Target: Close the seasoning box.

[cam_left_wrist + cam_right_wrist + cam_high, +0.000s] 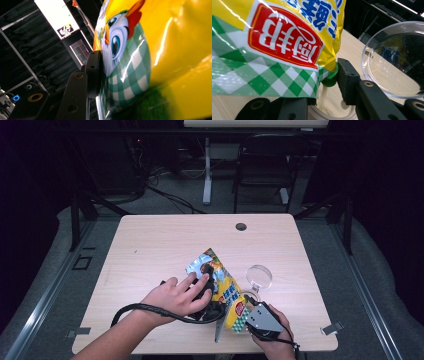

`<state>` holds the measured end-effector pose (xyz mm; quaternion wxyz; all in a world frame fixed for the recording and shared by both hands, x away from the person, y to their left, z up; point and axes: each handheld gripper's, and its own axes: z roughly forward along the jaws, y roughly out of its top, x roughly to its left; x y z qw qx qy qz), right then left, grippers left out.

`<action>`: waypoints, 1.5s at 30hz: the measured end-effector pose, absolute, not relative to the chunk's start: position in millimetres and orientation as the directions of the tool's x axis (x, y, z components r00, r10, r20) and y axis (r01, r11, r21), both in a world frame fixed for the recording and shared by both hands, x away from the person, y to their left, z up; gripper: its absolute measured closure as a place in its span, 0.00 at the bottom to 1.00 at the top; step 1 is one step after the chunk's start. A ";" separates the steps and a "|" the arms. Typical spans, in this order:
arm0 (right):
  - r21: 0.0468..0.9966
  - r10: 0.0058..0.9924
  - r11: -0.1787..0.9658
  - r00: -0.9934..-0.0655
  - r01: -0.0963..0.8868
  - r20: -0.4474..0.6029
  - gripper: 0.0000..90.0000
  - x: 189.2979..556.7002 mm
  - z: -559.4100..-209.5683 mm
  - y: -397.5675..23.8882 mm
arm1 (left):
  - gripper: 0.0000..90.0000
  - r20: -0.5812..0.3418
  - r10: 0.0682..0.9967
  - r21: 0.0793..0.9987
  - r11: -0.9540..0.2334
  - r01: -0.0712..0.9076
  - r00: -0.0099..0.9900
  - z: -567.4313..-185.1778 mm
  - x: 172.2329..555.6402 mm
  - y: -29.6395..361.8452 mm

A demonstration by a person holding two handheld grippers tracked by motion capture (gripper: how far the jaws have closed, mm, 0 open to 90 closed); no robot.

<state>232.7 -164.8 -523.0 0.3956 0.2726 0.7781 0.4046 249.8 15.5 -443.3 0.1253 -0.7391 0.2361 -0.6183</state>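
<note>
Snack bag (220, 282) btwn both tools' jaws

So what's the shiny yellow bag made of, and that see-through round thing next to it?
The yellow bag looks like thin glossy plastic film: it crinkles, and bright streaks of light run across it. The see-through round thing seems to be hard clear plastic, maybe glass: you can see the table through it and its rim catches the light.

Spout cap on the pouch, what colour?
Green; the spout cap shows best in the right gripper view, under the yellow pouch.
</note>
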 end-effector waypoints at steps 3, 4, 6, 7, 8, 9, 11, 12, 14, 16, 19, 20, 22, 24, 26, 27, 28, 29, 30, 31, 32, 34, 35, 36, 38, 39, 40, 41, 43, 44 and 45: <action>0.848 0.746 0.520 -0.540 0.105 -0.390 0.78 232.8 -523.0 -164.9 | 0.76 0.855 -0.504 -0.477 -0.856 -0.199 0.120 -442.4 249.5 14.9; 0.847 0.747 0.520 -0.537 0.107 -0.391 0.78 232.8 -522.8 -165.2 | 0.76 0.855 -0.504 -0.477 -0.856 -0.200 0.120 -442.2 249.5 14.6; 0.849 0.748 0.518 -0.539 0.108 -0.387 0.78 233.0 -522.8 -165.7 | 0.76 0.855 -0.505 -0.477 -0.856 -0.202 0.121 -442.1 249.5 14.2; 0.849 0.748 0.518 -0.539 0.108 -0.387 0.78 233.0 -522.8 -165.7 | 0.77 0.855 -0.505 -0.477 -0.856 -0.202 0.121 -442.1 249.5 14.2; 0.848 0.747 0.518 -0.540 0.109 -0.387 0.78 233.3 -523.2 -166.1 | 0.77 0.854 -0.506 -0.478 -0.855 -0.202 0.119 -442.3 249.0 14.0; 0.848 0.747 0.518 -0.540 0.109 -0.387 0.78 233.3 -523.2 -166.1 | 0.77 0.854 -0.506 -0.478 -0.855 -0.202 0.119 -442.3 249.0 14.0; 0.851 0.749 0.513 -0.541 0.108 -0.383 0.78 233.4 -523.6 -166.1 | 0.77 0.853 -0.509 -0.481 -0.853 -0.203 0.118 -441.6 248.6 13.7; 0.852 0.749 0.513 -0.542 0.109 -0.381 0.78 233.3 -523.4 -166.2 | 0.77 0.855 -0.504 -0.474 -0.855 -0.209 0.120 -441.7 248.4 14.1; 0.853 0.749 0.511 -0.545 0.110 -0.378 0.78 233.0 -523.3 -166.1 | 0.77 0.851 -0.512 -0.484 -0.850 -0.205 0.115 -441.1 247.7 14.0; 0.855 0.749 0.507 -0.547 0.111 -0.374 0.78 232.6 -523.1 -165.8 | 0.77 0.852 -0.511 -0.482 -0.852 -0.205 0.118 -440.7 247.3 14.3; 0.858 0.752 0.500 -0.550 0.114 -0.365 0.78 232.1 -522.9 -165.4 | 0.77 0.849 -0.516 -0.488 -0.848 -0.206 0.115 -439.8 246.6 14.3; 0.858 0.753 0.500 -0.548 0.115 -0.365 0.78 231.9 -522.8 -165.3 | 0.77 0.851 -0.512 -0.483 -0.850 -0.209 0.117 -439.8 246.5 14.5; 0.860 0.753 0.497 -0.549 0.116 -0.362 0.78 231.4 -522.7 -165.1 | 0.77 0.850 -0.516 -0.488 -0.847 -0.211 0.109 -439.5 246.3 14.7; 0.861 0.754 0.495 -0.550 0.117 -0.359 0.78 231.0 -522.5 -165.1 | 0.77 0.846 -0.519 -0.491 -0.846 -0.207 0.118 -438.6 245.6 14.3; 0.862 0.754 0.493 -0.551 0.117 -0.357 0.78 230.7 -522.4 -164.9 | 0.77 0.846 -0.520 -0.491 -0.846 -0.209 0.116 -438.2 245.3 14.2; 0.862 0.754 0.493 -0.551 0.117 -0.357 0.78 230.7 -522.4 -164.9 | 0.77 0.846 -0.520 -0.491 -0.846 -0.209 0.116 -438.2 245.3 14.2; 0.863 0.755 0.492 -0.550 0.116 -0.357 0.78 230.5 -522.0 -165.1 | 0.77 0.850 -0.514 -0.484 -0.849 -0.213 0.117 -438.2 245.4 14.3; 0.863 0.755 0.492 -0.550 0.116 -0.357 0.78 230.5 -522.0 -165.1 | 0.77 0.849 -0.515 -0.485 -0.848 -0.213 0.119 -437.9 245.3 14.1; 0.863 0.755 0.491 -0.550 0.116 -0.356 0.78 230.3 -521.9 -165.1 | 0.77 0.845 -0.522 -0.493 -0.844 -0.209 0.116 -437.2 244.9 13.6; 0.866 0.757 0.487 -0.550 0.115 -0.353 0.78 230.0 -521.7 -165.1 | 0.77 0.847 -0.518 -0.488 -0.847 -0.211 0.119 -437.0 244.9 13.6; 0.866 0.757 0.486 -0.551 0.115 -0.352 0.78 230.0 -521.5 -165.3 | 0.77 0.844 -0.523 -0.495 -0.844 -0.208 0.115 -436.4 244.6 13.0; 0.865 0.757 0.488 -0.550 0.117 -0.353 0.78 229.8 -521.3 -165.6 | 0.77 0.844 -0.524 -0.495 -0.843 -0.209 0.117 -436.3 244.6 12.7; 0.865 0.757 0.488 -0.550 0.117 -0.353 0.78 229.8 -521.3 -165.6 | 0.77 0.844 -0.524 -0.495 -0.843 -0.209 0.117 -436.3 244.6 12.7; 0.866 0.757 0.486 -0.551 0.117 -0.351 0.78 229.7 -521.3 -165.5 | 0.77 0.843 -0.525 -0.496 -0.843 -0.209 0.116 -436.4 244.6 12.7; 0.866 0.758 0.487 -0.550 0.119 -0.351 0.78 229.5 -521.3 -165.4 | 0.78 0.841 -0.528 -0.498 -0.841 -0.209 0.118 -436.1 244.3 12.4; 0.866 0.758 0.487 -0.550 0.119 -0.351 0.78 229.5 -521.3 -165.4 | 0.77 0.841 -0.528 -0.498 -0.841 -0.209 0.118 -436.1 244.3 12.4; 0.865 0.758 0.487 -0.550 0.119 -0.350 0.78 229.2 -521.4 -165.1 | 0.77 0.844 -0.524 -0.495 -0.842 -0.215 0.110 -436.3 244.6 12.8; 0.865 0.758 0.487 -0.550 0.119 -0.350 0.78 229.2 -521.4 -165.1 | 0.77 0.844 -0.524 -0.495 -0.842 -0.215 0.110 -436.3 244.6 12.8; 0.866 0.758 0.486 -0.550 0.120 -0.350 0.78 228.9 -521.1 -165.0 | 0.78 0.845 -0.523 -0.492 -0.843 -0.218 0.111 -436.0 244.6 12.9; 0.866 0.758 0.486 -0.550 0.120 -0.350 0.78 228.9 -521.1 -165.0 | 0.78 0.843 -0.527 -0.497 -0.841 -0.216 0.111 -435.7 244.3 12.7; 0.866 0.758 0.486 -0.551 0.120 -0.349 0.78 228.8 -521.0 -165.1 | 0.78 0.842 -0.528 -0.498 -0.840 -0.216 0.109 -435.6 244.3 12.6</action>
